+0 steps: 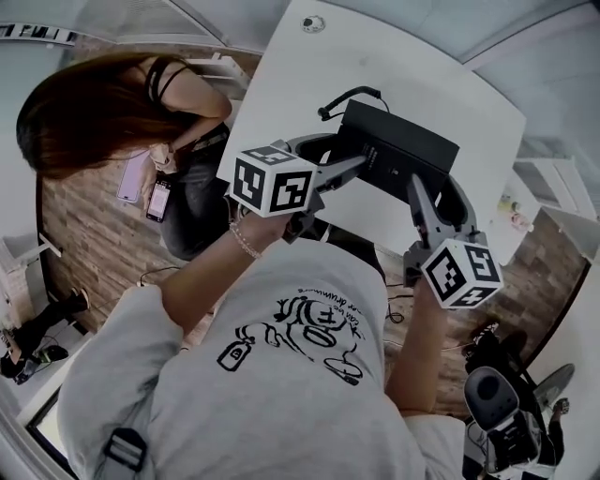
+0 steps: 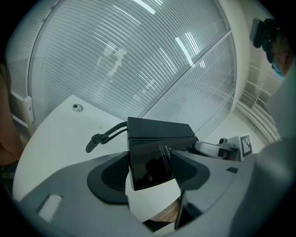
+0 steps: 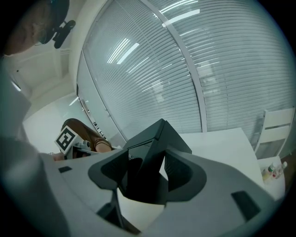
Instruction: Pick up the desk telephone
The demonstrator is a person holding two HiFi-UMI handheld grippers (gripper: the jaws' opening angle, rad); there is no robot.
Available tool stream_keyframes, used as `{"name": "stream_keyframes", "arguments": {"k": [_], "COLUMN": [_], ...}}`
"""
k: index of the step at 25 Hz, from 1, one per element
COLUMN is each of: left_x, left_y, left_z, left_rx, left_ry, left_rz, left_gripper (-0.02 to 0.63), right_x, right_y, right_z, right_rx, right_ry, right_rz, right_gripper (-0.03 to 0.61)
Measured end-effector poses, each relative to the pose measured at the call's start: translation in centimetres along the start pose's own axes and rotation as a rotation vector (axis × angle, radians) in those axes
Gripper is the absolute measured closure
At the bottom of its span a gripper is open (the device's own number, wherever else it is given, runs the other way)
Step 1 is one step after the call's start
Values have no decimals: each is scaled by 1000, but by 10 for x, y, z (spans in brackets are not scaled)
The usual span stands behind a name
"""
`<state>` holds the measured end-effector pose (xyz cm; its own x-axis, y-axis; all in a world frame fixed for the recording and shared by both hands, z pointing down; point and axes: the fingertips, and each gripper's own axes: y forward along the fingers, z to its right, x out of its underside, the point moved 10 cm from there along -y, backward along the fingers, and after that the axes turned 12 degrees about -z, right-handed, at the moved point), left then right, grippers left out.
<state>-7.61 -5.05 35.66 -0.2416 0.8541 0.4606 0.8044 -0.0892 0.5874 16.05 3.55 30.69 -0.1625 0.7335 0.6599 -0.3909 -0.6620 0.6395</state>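
The desk telephone [image 1: 398,150] is a black, boxy unit, tilted over the near part of the white table [image 1: 309,75]. A black cord [image 1: 349,96] curls from its far side. My left gripper [image 1: 352,167] is shut on its left end, and my right gripper [image 1: 417,192] is shut on its right end. In the left gripper view the telephone [image 2: 152,157] fills the gap of the left gripper [image 2: 150,173], with its cord [image 2: 104,135] trailing left. A corner of the telephone [image 3: 148,162] is wedged in the right gripper [image 3: 145,178] in the right gripper view. Whether its far edge touches the table is hidden.
A person [image 1: 103,112] sits close to the table's left side holding a mobile phone [image 1: 157,200]. A round cable port [image 1: 313,23] marks the table's far end. A shelf with small bottles [image 1: 516,211] stands right, an office chair [image 1: 492,398] lower right. Slatted blinds lie beyond the table.
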Motion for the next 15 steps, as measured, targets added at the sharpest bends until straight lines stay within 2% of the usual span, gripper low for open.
{"name": "stream_keyframes", "arguments": {"k": [15], "left_x": [-22], "left_y": [-47], "left_z": [52], "left_rx": [31], "left_ry": [38], "left_rz": [45], "left_gripper": [344], "right_x": [-35], "right_y": [-58], "right_z": [-38], "right_rx": [7], "right_ry": [-50], "right_rz": [82], "right_gripper": [353]}}
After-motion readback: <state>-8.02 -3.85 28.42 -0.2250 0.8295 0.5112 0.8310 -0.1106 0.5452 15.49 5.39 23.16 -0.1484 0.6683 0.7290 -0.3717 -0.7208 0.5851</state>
